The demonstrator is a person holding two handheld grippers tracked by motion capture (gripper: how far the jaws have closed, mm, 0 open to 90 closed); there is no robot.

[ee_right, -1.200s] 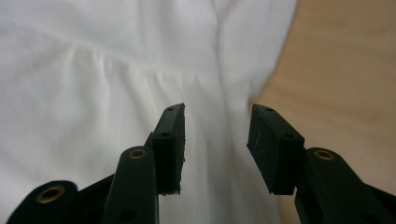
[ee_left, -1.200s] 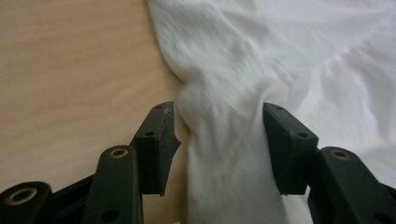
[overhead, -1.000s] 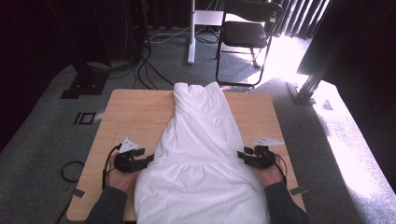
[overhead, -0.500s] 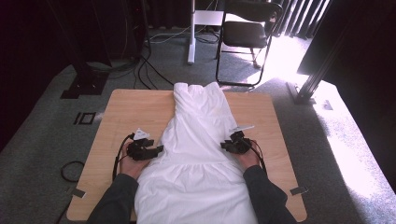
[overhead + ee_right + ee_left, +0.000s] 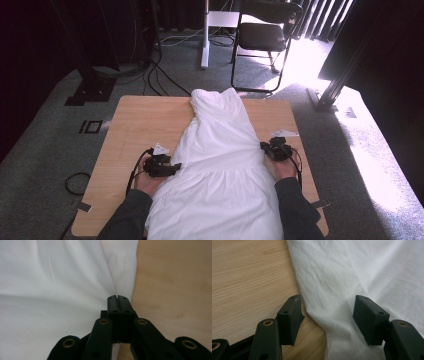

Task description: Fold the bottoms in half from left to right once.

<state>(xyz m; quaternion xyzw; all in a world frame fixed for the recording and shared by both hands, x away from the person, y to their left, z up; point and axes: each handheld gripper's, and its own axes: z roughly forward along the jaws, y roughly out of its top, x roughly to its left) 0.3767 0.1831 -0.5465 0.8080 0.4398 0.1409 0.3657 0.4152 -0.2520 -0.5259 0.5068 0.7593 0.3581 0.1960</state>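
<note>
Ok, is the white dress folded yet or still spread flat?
Spread flat: the white dress lies full length along the table, bodice at the far edge, no fold showing.

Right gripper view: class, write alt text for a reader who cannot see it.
The right gripper has its two black jaws pressed together at the edge of a white cloth dress. The light wooden table lies bare beside the cloth.
</note>
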